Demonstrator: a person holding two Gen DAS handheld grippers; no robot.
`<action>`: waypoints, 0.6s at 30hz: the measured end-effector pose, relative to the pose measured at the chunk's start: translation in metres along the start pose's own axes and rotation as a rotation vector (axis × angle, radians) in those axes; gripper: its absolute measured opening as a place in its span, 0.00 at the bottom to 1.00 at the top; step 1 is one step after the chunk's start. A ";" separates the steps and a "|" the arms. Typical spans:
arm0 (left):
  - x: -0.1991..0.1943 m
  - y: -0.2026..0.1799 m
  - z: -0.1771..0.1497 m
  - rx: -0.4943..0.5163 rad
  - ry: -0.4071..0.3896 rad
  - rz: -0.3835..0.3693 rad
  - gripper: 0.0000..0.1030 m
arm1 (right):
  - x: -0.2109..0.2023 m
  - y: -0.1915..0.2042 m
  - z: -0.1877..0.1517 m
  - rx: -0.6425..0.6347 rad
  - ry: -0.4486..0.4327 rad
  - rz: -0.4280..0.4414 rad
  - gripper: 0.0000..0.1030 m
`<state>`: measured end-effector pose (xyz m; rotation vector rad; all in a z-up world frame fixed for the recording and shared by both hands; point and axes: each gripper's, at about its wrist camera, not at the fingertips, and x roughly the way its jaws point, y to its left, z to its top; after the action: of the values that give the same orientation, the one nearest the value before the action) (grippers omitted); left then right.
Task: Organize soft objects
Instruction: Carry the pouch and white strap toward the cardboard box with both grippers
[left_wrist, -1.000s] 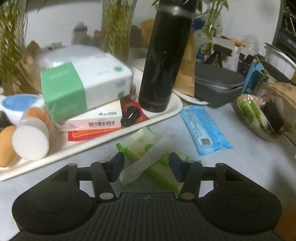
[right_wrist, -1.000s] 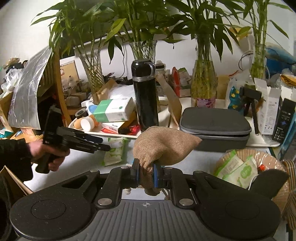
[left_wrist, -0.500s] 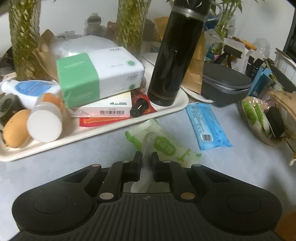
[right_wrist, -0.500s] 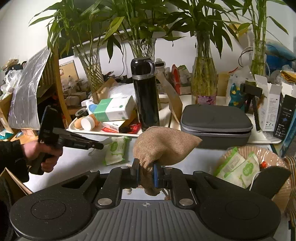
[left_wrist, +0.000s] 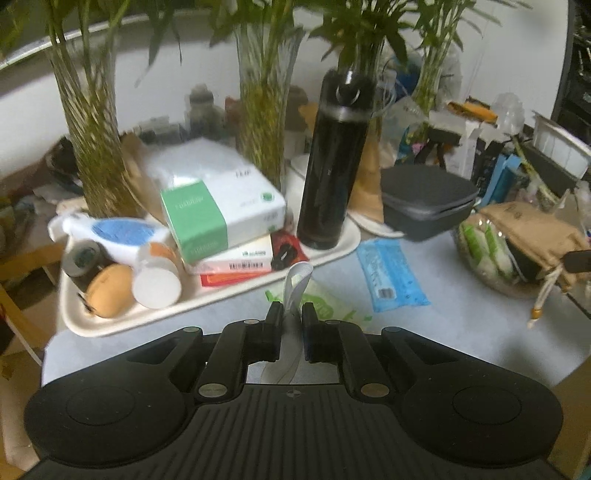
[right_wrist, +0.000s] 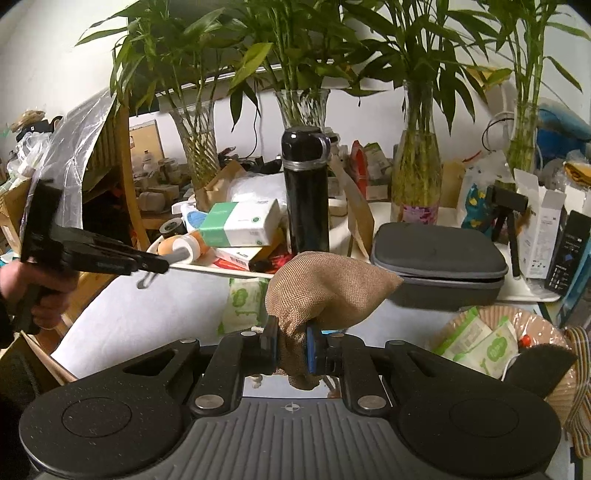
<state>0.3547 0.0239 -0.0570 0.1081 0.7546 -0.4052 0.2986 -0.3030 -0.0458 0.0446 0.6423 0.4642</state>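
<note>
— So what does the place look like?
— A pale table (left_wrist: 461, 332) crowded with a tray (left_wrist: 221, 306), a black flask (left_wrist: 332, 177) and vases of bamboo (right_wrist: 417, 173).
— What has changed?
— The left gripper (left_wrist: 292, 317) has lifted a white strap (left_wrist: 297, 282) off the green wipes pack (left_wrist: 325, 306), which stays on the table.
— And the jaws?
— Clamped on the strap; the right gripper (right_wrist: 291, 341) pinches a burlap pouch (right_wrist: 328, 291) above the table.

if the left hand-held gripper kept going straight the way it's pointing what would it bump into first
Probably the white tray. The left hand-held gripper, shut on a white strip, points over the green wipes packet toward the tray's near rim, then the black flask standing on it. Height above the table is unclear.
</note>
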 end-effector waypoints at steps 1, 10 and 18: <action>-0.006 -0.001 0.001 0.000 -0.005 0.001 0.11 | -0.002 0.002 0.001 -0.003 -0.006 0.001 0.16; -0.064 -0.017 0.010 -0.049 -0.050 -0.008 0.11 | -0.025 0.026 0.001 -0.039 -0.050 0.019 0.16; -0.120 -0.047 0.008 -0.027 -0.089 -0.032 0.11 | -0.057 0.045 -0.004 -0.042 -0.106 0.068 0.16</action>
<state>0.2621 0.0174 0.0332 0.0522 0.6741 -0.4278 0.2379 -0.2881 -0.0085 0.0508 0.5280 0.5374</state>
